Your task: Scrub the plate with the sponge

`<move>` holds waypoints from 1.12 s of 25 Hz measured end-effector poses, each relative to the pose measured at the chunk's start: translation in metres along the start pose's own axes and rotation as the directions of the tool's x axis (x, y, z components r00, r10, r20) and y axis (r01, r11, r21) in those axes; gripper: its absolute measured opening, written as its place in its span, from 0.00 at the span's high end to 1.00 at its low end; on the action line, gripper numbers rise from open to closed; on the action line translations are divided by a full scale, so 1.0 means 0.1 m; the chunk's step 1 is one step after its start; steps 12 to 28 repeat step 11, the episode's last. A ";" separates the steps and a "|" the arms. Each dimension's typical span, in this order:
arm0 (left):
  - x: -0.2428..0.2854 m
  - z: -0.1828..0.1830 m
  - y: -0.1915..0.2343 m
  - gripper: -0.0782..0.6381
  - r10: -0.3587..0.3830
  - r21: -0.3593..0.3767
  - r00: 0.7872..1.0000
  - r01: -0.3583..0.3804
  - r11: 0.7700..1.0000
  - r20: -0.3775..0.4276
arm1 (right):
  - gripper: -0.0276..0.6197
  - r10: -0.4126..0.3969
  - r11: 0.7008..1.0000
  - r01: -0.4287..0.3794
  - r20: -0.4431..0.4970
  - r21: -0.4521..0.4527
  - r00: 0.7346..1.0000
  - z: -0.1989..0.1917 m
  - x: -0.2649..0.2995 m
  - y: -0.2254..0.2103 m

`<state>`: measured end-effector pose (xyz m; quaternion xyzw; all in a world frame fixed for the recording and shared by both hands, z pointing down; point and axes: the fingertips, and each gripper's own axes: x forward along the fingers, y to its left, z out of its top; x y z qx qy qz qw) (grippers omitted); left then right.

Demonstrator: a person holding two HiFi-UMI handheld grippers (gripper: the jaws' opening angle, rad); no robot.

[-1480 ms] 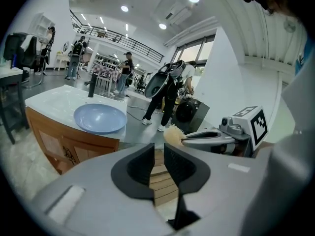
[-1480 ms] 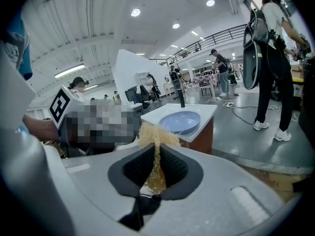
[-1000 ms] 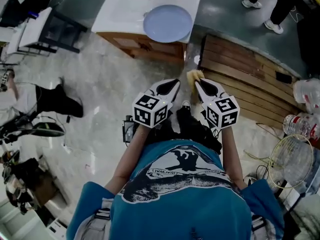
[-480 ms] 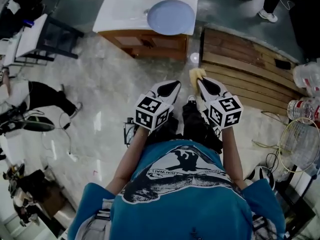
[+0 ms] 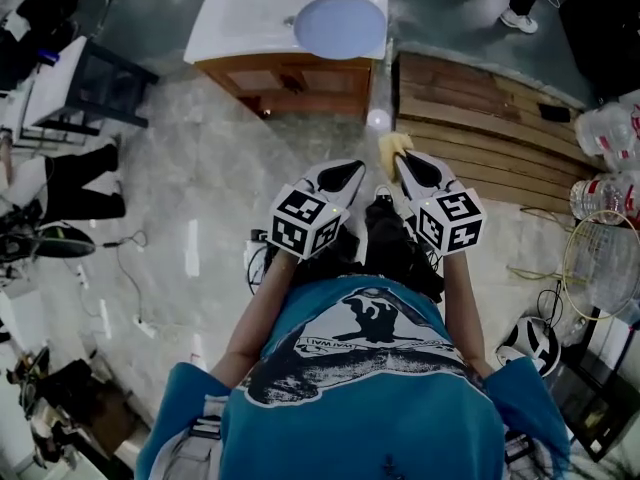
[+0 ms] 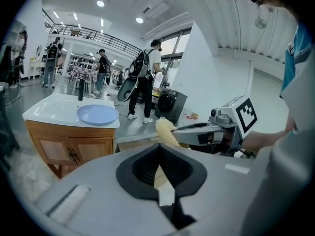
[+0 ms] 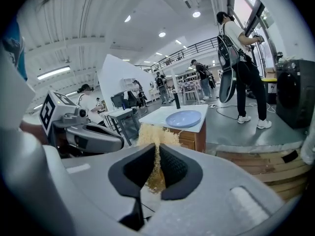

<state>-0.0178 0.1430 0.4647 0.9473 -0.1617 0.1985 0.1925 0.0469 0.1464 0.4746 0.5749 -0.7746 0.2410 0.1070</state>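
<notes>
I count one plate [image 5: 340, 25], one sponge [image 5: 392, 148], and two grippers, one in each of my hands. There is also one wooden cabinet with a white top [image 5: 235, 18], and one slatted wooden platform [image 5: 480, 133] on the floor to its right.

My forearms reach out from my chest side by side. Both grippers point away from me towards the far cabinet, each with its marker cube at the near end. Their tips lean slightly towards one another without touching.

The jaws of my left gripper [image 5: 350, 169] are pressed together, and nothing sits between them. My right gripper [image 5: 402, 160] is clamped on the sponge. It is a pale yellow, fibrous wad pinched between the pads, with a frayed tuft sticking out past the tips on the far side.

The plate is pale blue and round. It lies flat on the right part of the white top, far ahead of both grippers and well apart from the sponge. The sponge is in the air over the floor, near the left edge of the wooden platform. Several people stand farther off in the room beyond the cabinet.
</notes>
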 end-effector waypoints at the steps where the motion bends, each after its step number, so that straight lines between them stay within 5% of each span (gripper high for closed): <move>1: -0.01 -0.01 -0.02 0.87 -0.008 0.004 1.000 0.008 1.000 -0.002 | 0.92 -0.005 1.000 0.005 -0.001 -0.002 1.000 -0.01 -0.01 0.01; 28: -0.13 -0.08 -0.11 0.87 -0.053 0.038 0.999 0.054 0.998 -0.001 | 0.92 -0.031 0.999 0.031 -0.003 -0.016 1.000 -0.08 -0.07 0.17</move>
